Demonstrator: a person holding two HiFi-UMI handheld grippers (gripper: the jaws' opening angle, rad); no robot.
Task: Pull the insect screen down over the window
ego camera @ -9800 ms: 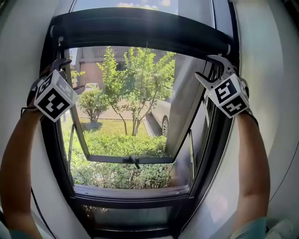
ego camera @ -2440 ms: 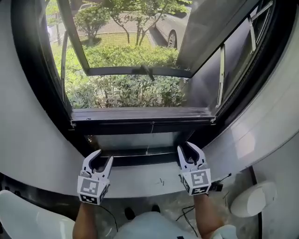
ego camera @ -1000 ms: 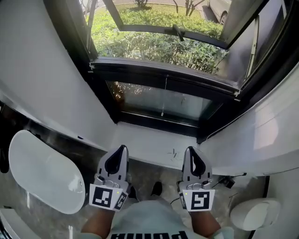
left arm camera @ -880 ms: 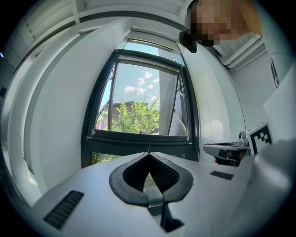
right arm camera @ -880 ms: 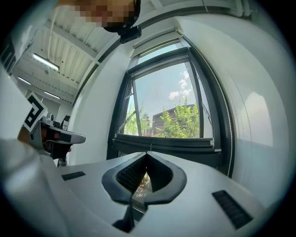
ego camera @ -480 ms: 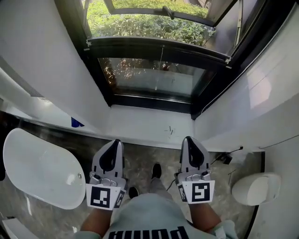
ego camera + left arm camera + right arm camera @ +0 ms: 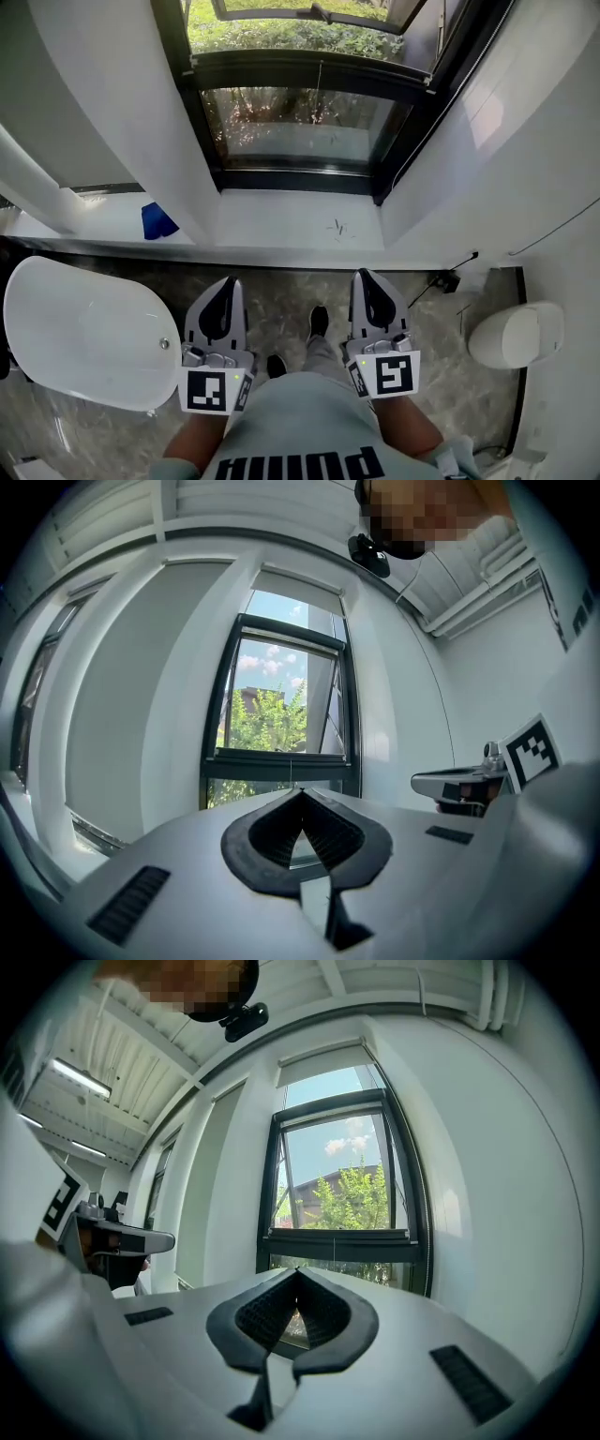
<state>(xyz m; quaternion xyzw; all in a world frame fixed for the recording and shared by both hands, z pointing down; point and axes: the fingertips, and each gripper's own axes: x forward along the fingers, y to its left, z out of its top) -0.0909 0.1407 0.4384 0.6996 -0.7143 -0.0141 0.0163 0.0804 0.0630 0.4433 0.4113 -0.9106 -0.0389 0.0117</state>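
Observation:
The dark-framed window [image 7: 309, 103] is at the top of the head view. The insect screen's black bottom bar [image 7: 309, 66] lies across it above the lower glass pane, and a thin pull cord [image 7: 320, 75] hangs from the bar. Both grippers are far back from it, over the floor. My left gripper [image 7: 230, 280] is shut with nothing in it, and so is my right gripper [image 7: 360, 274]. In the left gripper view the shut left gripper [image 7: 301, 792] points level at the bar [image 7: 281, 757]. The right gripper view shows the shut right gripper [image 7: 297, 1272] facing the bar [image 7: 337, 1242].
A white sill [image 7: 291, 225] juts out below the window. A blue object [image 7: 157, 220] lies on the ledge to the left. A white bathtub [image 7: 84, 333] stands at left and a toilet [image 7: 516, 333] at right. A cable and plug [image 7: 445, 279] lie on the marble floor.
Both grippers have drawn back from the window, still shut and side by side. The window has slid up in the head view, and the blue object on the ledge has come fully into sight.

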